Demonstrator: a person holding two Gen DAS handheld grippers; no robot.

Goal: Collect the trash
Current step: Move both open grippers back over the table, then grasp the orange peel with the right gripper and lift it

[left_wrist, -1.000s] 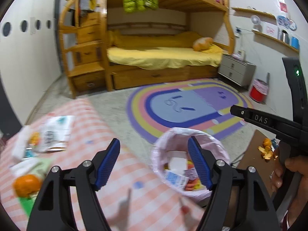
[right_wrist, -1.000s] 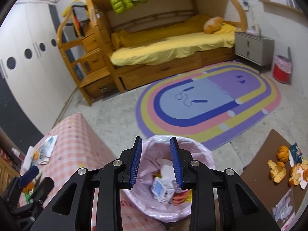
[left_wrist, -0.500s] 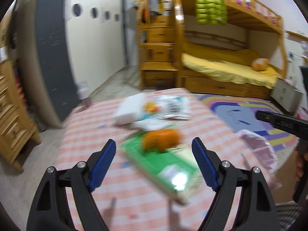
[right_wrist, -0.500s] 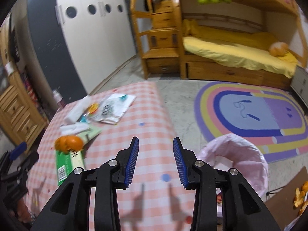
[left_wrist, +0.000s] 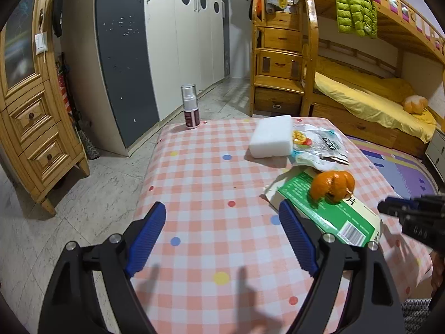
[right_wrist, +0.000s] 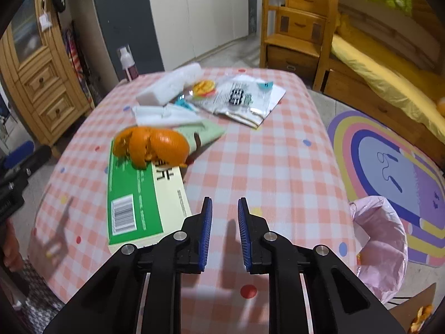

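Observation:
An orange peel (left_wrist: 332,185) (right_wrist: 151,146) lies on a green and cream box (left_wrist: 331,213) (right_wrist: 139,197) on the pink checked table (left_wrist: 217,183). Behind them lie a white foam block (left_wrist: 272,139) (right_wrist: 169,87) and a clear printed wrapper (left_wrist: 319,147) (right_wrist: 242,98). My left gripper (left_wrist: 222,238) is wide open and empty above the table, left of the box. My right gripper (right_wrist: 224,231) is open with a narrow gap, empty, just right of the box. A bin with a pink bag (right_wrist: 381,247) stands on the floor at the right.
A spray bottle (left_wrist: 190,105) stands at the table's far left corner. A wooden cabinet (left_wrist: 30,128) is at the left, a wardrobe (left_wrist: 155,41) behind, a bunk bed (left_wrist: 361,83) at the right. More peels (right_wrist: 420,317) lie on cardboard beside the bin.
Both grippers have swung left, from over the pink-bagged bin to over the table with the trash. Both stay empty; the right jaws have kept their narrow gap.

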